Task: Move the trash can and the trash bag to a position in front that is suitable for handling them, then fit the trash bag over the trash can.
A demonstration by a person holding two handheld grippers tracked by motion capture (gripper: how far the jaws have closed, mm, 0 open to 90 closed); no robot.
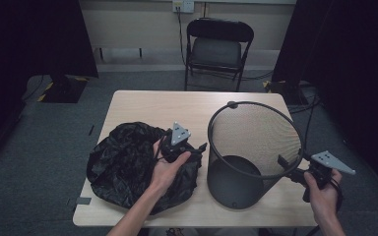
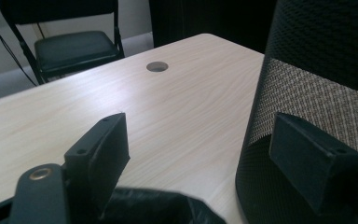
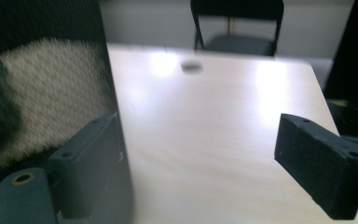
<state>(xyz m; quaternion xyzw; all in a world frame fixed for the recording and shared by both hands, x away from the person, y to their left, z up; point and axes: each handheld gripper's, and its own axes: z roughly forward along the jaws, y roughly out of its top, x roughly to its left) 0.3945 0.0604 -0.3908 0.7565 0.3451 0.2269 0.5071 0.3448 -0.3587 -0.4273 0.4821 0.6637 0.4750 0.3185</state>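
Wire-mesh wastebasket (image 1: 248, 157), black and round, stood upright on the right half of the pale wooden table (image 1: 152, 105), its wide rim tilted toward the camera and its base near the table's front edge. Just left of it lay a crumpled black plastic bag (image 1: 123, 164), spread loosely over the table's left front part, close to the basket's base but not clearly touching it.

Over the bag's right edge hovered the left gripper (image 1: 197, 149), held in the person's left hand (image 1: 167, 169); its jaws stood released and wide apart, with nothing between them, pointing toward the basket's side. In the left gripper view the mesh wall (image 2: 307, 93) rose just beside one jaw.

At the basket's right side, the right gripper (image 1: 288, 164) was held in the right hand (image 1: 322, 191) near the table's front right corner. Its jaws were also released and spread; one jaw sat close against the rim, gripping nothing.

Beyond the table stood a black folding chair (image 1: 216, 49).
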